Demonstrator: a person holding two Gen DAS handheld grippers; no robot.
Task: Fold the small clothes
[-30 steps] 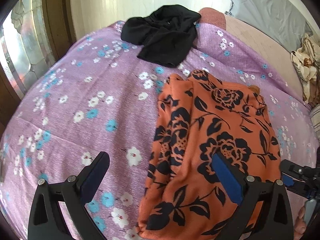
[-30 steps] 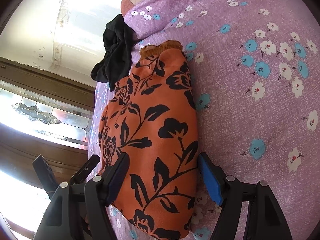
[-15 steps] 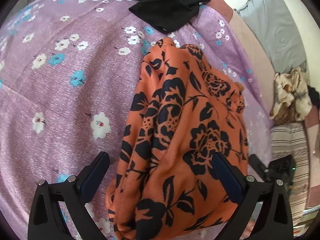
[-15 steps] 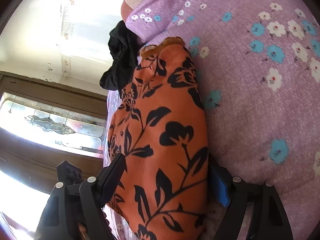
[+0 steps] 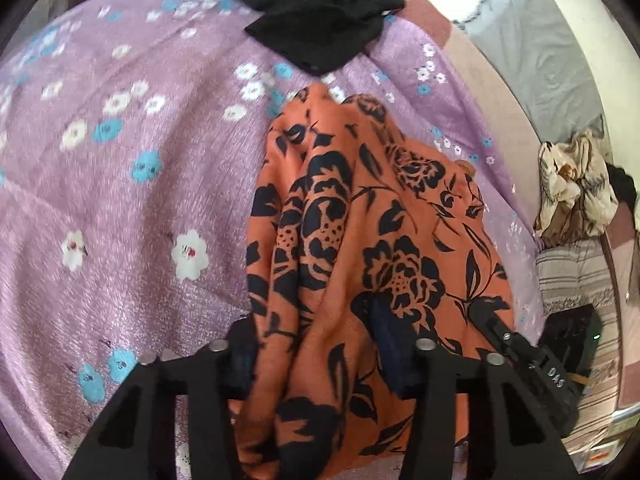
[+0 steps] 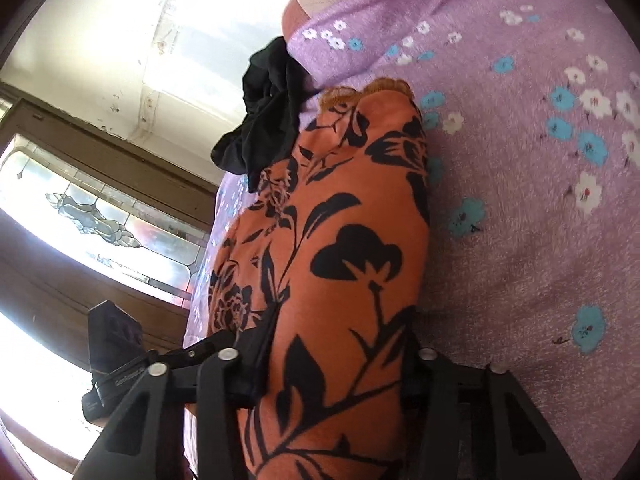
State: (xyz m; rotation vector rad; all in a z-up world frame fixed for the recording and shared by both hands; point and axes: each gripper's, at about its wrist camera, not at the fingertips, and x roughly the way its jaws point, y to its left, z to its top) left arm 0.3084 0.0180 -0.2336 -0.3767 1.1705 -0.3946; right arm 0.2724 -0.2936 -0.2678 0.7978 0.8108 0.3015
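Note:
An orange garment with black flowers [image 5: 360, 248] lies lengthwise on the purple flowered bedsheet [image 5: 120, 200]. My left gripper [image 5: 316, 344] is shut on its near edge, with bunched cloth between the fingers. In the right wrist view the same garment [image 6: 340, 264] fills the middle, and my right gripper [image 6: 336, 364] is shut on its near end, the cloth pinched between both fingers. The garment's far end with a frilled orange hem [image 6: 368, 90] rests on the sheet [image 6: 540, 200].
A crumpled black garment [image 5: 320, 16] lies at the far end of the bed; it also shows in the right wrist view [image 6: 268, 112]. A pile of clothes [image 5: 572, 192] and a striped cushion [image 5: 572, 280] sit to the right. A stained-glass window [image 6: 100, 216] is at the left.
Both grippers moved onto the garment's near end and closed from wide open onto the cloth. The fabric has bunched between the fingers.

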